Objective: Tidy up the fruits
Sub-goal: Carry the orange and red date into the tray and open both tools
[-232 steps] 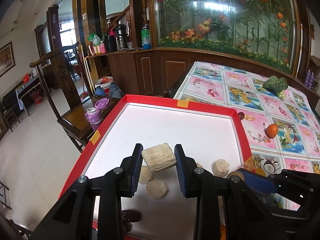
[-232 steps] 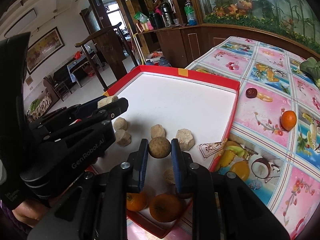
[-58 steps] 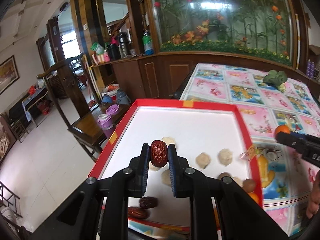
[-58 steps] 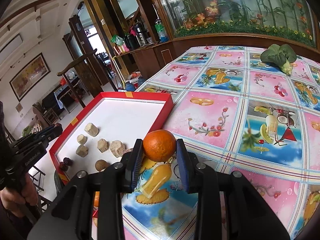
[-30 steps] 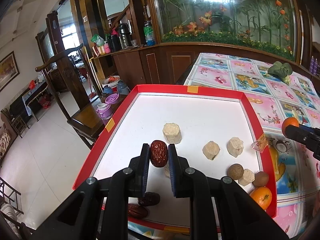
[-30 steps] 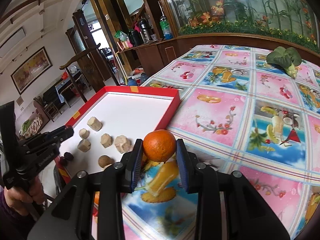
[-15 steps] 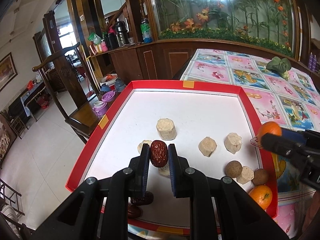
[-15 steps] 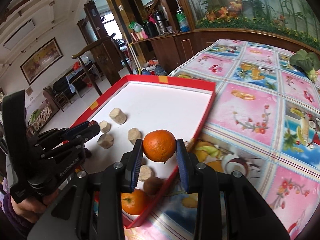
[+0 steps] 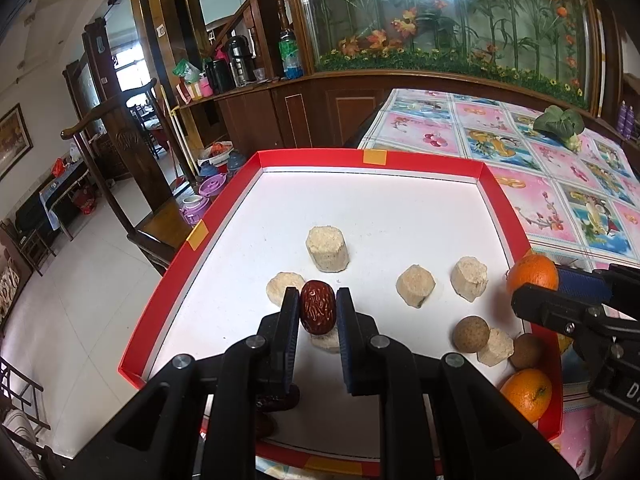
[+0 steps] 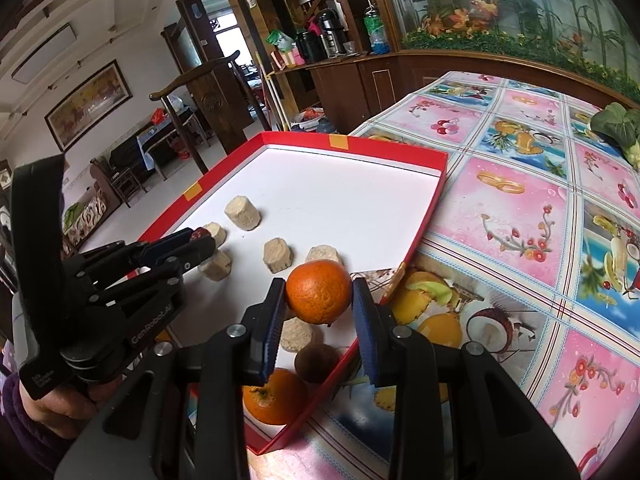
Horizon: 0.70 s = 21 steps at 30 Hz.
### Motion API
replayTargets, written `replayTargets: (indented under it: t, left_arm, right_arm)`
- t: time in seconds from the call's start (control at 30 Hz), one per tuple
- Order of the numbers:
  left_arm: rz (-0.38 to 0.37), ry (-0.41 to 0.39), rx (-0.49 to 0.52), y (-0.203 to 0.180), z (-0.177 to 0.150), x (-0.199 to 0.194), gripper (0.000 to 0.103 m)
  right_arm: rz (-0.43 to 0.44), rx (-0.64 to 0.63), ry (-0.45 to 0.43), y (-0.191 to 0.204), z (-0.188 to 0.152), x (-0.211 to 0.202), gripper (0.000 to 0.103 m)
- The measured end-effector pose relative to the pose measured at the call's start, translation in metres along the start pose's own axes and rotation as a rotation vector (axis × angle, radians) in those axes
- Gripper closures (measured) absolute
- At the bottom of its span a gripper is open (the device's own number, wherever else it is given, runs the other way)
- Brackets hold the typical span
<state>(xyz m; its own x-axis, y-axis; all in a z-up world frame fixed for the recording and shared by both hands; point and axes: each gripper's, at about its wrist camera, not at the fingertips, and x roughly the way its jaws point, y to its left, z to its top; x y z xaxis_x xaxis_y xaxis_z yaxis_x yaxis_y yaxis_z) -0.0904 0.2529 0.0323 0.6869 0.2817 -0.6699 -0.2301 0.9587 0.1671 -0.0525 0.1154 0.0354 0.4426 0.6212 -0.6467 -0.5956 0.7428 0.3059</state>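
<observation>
Both grippers loaded above the red-rimmed tray [image 9: 192,240].

The left gripper [image 9: 318,312] clamps a red date [image 9: 318,307] over the tray's near-left part, with beige fruit chunks [image 9: 327,249] close below and ahead and two more dates [image 9: 276,400] partly hidden under its fingers. The right gripper [image 10: 319,300] clamps an orange [image 10: 319,293] above the tray's right rim, over a second orange [image 10: 274,396] and a brown round fruit [image 10: 316,362] in the near-right corner. A leafy green vegetable [image 10: 616,124] lies well apart on the fruit-print tablecloth [image 10: 520,216]. Compared with half a second ago, the orange hangs closer above the corner fruits; the date sits nearer the chunks.
</observation>
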Motion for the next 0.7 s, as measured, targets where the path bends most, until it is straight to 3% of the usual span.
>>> replayTargets:
  t: [0.7]
  left_arm:
    - [0.002, 0.005, 0.011, -0.0046, -0.0006, 0.0014, 0.086]
  right_arm:
    - [-0.006, -0.016, 0.022, -0.0006, -0.003, 0.0085, 0.067]
